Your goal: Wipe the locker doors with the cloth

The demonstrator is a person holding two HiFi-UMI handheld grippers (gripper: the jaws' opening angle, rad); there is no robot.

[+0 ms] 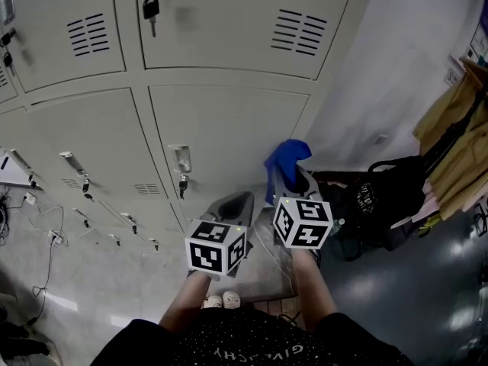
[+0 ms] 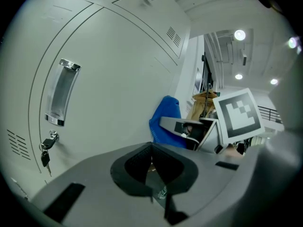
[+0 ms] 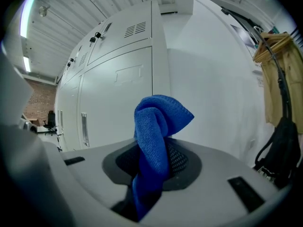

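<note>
A blue cloth (image 1: pixel 287 161) is bunched upright in my right gripper (image 1: pixel 284 180), which is shut on it close to the pale grey lower locker door (image 1: pixel 229 124). In the right gripper view the cloth (image 3: pixel 155 131) sticks up between the jaws, with the locker door (image 3: pixel 120 103) beyond it to the left. My left gripper (image 1: pixel 238 202) hangs just left of the right one, shut with nothing in it; its tips (image 2: pixel 151 146) meet. From the left gripper view I see the door (image 2: pixel 118 79), its handle (image 2: pixel 61 98) and the cloth (image 2: pixel 165 119).
Keys hang from locks (image 1: pixel 151 10) (image 2: pixel 46 151). A white wall (image 1: pixel 381 75) meets the lockers at the right. Black bags (image 1: pixel 385 197) and hanging clothes (image 1: pixel 457 136) crowd the right side. Cables (image 1: pixel 46 231) lie at the left. The person's shoes (image 1: pixel 221 301) are below.
</note>
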